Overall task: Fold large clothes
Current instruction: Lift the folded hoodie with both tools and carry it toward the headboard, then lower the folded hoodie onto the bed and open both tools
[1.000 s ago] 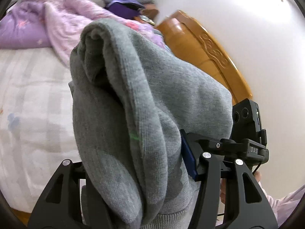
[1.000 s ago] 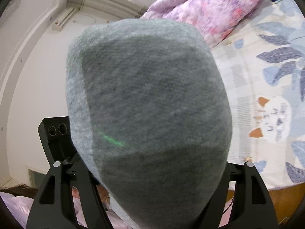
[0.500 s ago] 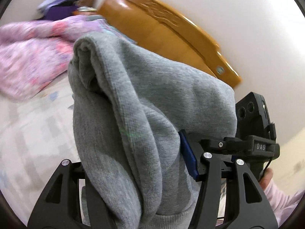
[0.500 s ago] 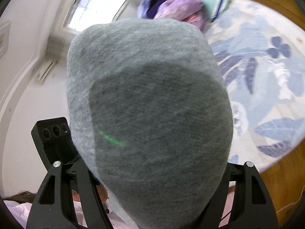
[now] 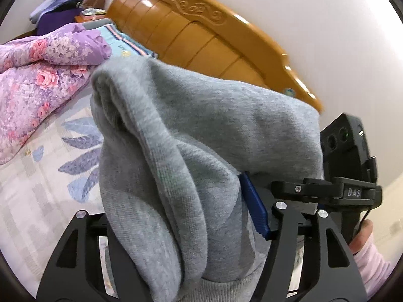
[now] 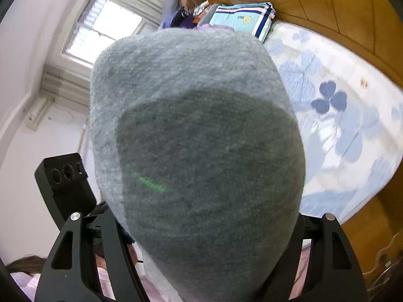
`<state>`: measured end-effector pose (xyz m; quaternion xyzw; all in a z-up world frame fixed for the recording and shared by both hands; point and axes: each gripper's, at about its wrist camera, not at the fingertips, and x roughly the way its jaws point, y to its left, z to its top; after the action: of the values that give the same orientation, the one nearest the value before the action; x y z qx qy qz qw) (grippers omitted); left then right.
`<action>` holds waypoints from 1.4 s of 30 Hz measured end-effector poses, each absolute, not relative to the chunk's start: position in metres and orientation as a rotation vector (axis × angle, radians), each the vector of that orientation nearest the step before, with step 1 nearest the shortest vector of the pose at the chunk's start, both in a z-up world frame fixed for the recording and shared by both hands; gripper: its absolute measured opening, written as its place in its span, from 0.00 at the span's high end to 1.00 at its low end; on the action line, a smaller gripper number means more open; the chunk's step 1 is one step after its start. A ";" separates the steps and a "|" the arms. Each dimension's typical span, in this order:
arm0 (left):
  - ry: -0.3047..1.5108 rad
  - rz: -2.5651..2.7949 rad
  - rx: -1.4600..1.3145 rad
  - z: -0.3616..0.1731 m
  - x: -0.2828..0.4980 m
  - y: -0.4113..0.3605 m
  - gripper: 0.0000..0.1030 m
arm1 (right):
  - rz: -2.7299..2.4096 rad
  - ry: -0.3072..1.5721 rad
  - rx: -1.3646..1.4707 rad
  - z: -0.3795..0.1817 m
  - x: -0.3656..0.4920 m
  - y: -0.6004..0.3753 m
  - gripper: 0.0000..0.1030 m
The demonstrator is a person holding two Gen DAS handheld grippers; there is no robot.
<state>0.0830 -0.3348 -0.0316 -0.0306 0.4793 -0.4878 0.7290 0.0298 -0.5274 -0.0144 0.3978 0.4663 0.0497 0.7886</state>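
The grey sweatshirt (image 5: 201, 151) is hanging bunched between both grippers, raised above the bed sheet (image 5: 37, 188). The left gripper (image 5: 186, 239) is gripping thick folds of it; its jaws have just been opening wider, with the fabric between them and the blue pad (image 5: 254, 209) pressing the cloth. The right gripper (image 6: 204, 251) is clamping the same garment, which is filling the gap between its jaws and covering the middle of that view. A floral purple quilt (image 5: 37, 75), a folded striped blanket (image 6: 241, 20) and the wooden headboard (image 5: 201, 37) are lying beyond. A pink sleeve (image 5: 372, 261) is showing at the right gripper's handle.
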 end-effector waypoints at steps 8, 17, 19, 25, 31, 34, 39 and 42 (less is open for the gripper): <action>1.192 -0.831 -0.133 -0.118 0.170 -0.477 0.33 | 0.199 1.229 0.702 -0.090 0.144 -0.659 0.33; 1.339 -0.616 -0.258 -0.287 0.256 -0.567 0.33 | 0.330 1.424 0.525 -0.257 0.268 -0.743 0.32; 1.356 -0.555 -0.268 -0.327 0.267 -0.575 0.31 | 0.339 1.482 0.492 -0.302 0.290 -0.753 0.29; 1.536 -0.322 -0.009 -0.445 0.285 -0.578 0.37 | -0.187 1.595 0.352 -0.395 0.288 -0.797 0.20; 1.367 -0.381 -0.006 -0.414 0.286 -0.561 0.37 | -0.164 1.294 0.382 -0.329 0.239 -0.806 0.52; 1.387 -0.469 0.025 -0.434 0.292 -0.590 0.42 | -0.067 1.423 0.467 -0.383 0.254 -0.797 0.83; 1.443 -0.437 0.151 -0.488 0.303 -0.610 0.41 | -0.153 1.479 0.536 -0.405 0.259 -0.799 0.84; 1.447 -0.468 0.149 -0.475 0.305 -0.595 0.37 | -0.139 1.453 0.560 -0.389 0.246 -0.799 0.81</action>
<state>0.3054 -0.5948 -0.4750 0.0674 0.6551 -0.2117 0.7221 0.2462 -0.7995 -0.3888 0.2525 0.6547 -0.0628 0.7097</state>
